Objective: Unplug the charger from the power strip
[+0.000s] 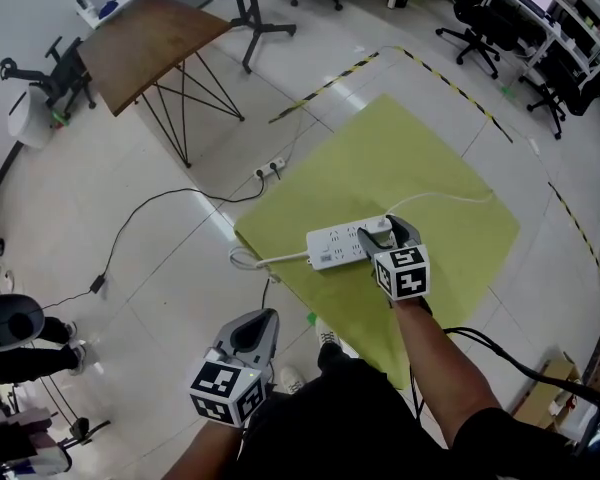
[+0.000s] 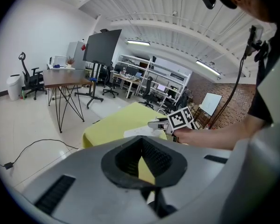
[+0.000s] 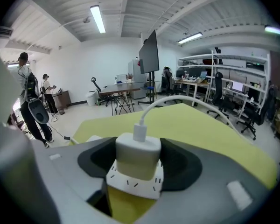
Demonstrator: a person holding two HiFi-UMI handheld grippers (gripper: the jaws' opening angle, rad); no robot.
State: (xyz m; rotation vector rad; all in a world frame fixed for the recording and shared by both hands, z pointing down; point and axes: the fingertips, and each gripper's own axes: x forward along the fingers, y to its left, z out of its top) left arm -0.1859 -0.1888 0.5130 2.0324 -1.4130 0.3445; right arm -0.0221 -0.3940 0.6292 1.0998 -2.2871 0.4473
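**Right gripper on the charger; left gripper idle**

In the head view the strip (image 1: 332, 246) lies on a yellow mat (image 1: 410, 148) just past centre toward 4 o'clock. The white charger (image 1: 383, 226) is plugged in upright at the strip's 3 o'clock end. The right gripper (image 1: 382, 234) reaches in from 5 o'clock, with one jaw on each side of the charger.

In the right gripper view the jaws are set wide and the charger fills the space between them. The dark pads (image 3: 175, 164) lie against its sides and no gap shows. The charger is seated in the strip. Its white cable (image 3: 177, 101) leaves the top and curves away toward 2 o'clock over the mat. Short dark marks ring the socket face, too small to read.

The left gripper (image 1: 270, 317) hangs at 7 o'clock in the head view, above the floor and well apart from the mat. Its own view shows the jaws meeting at the tips with nothing between them.

Each gripper's cube carries black-and-white square patterns but no lettering. The strip's own cord (image 1: 270, 261) runs off the mat's edge toward 9 o'clock.

A brown table (image 1: 150, 38) stands at 11 o'clock, and a second small strip (image 1: 270, 169) lies on the floor near the mat's 10 o'clock edge. Two people (image 3: 30, 101) stand far off at 9 o'clock in the right gripper view.
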